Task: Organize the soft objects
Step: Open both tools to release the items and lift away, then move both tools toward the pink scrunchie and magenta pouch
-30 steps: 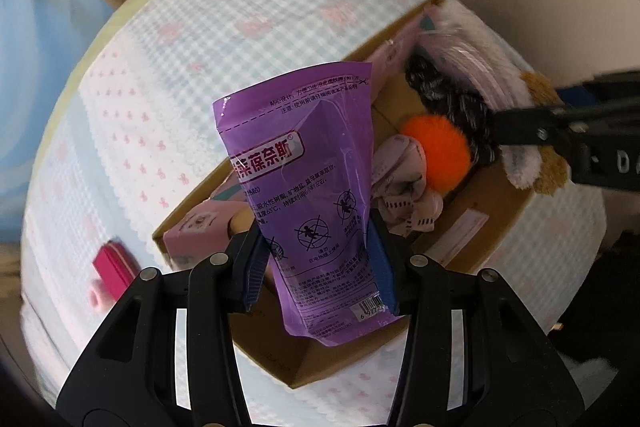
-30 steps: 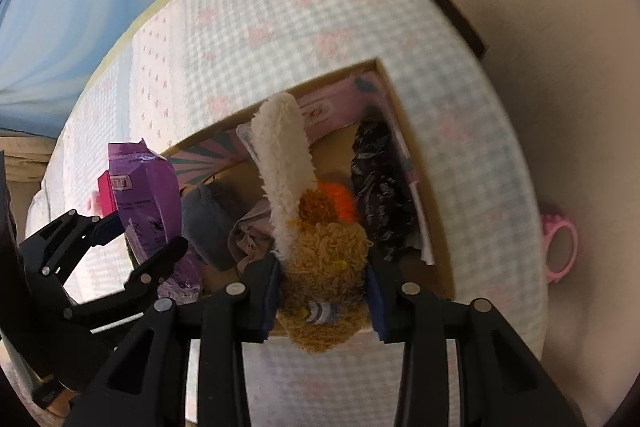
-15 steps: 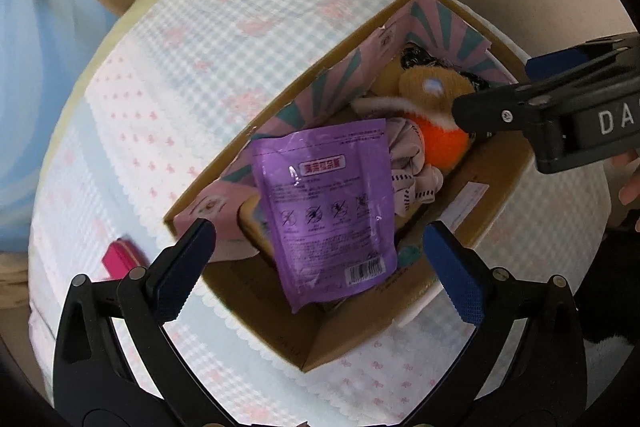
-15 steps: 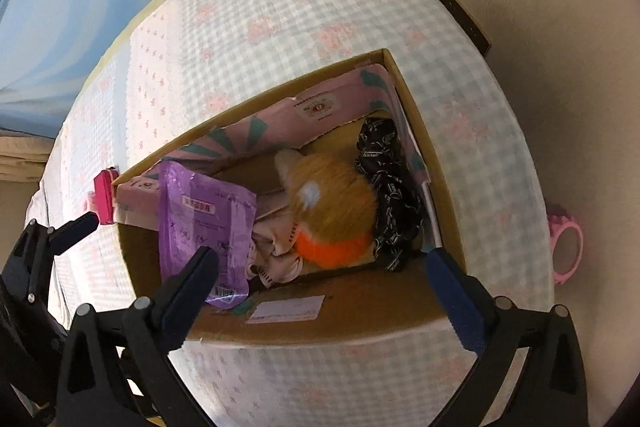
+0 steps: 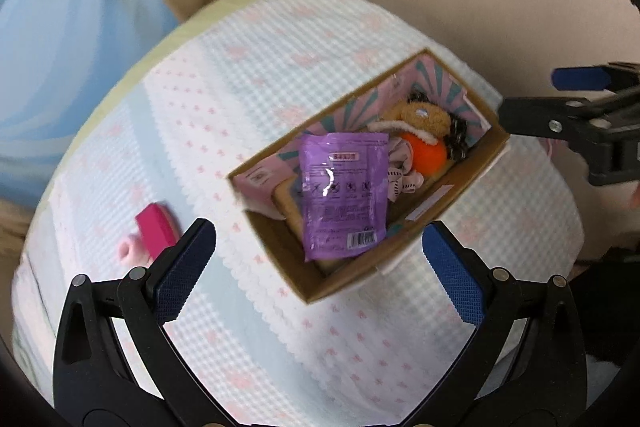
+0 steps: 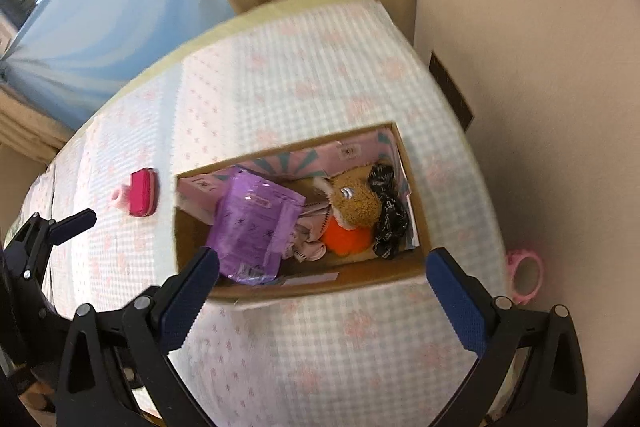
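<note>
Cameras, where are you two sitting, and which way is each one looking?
Left wrist: sits on the left gripper, looks steeply down at the cardboard box; own open jaws show, the right gripper at the right edge.
Right wrist: sits on the right gripper, looks down at the cardboard box; own open jaws show, left gripper at left.
Shared: box, purple pouch, plush toy, pink clip.
</note>
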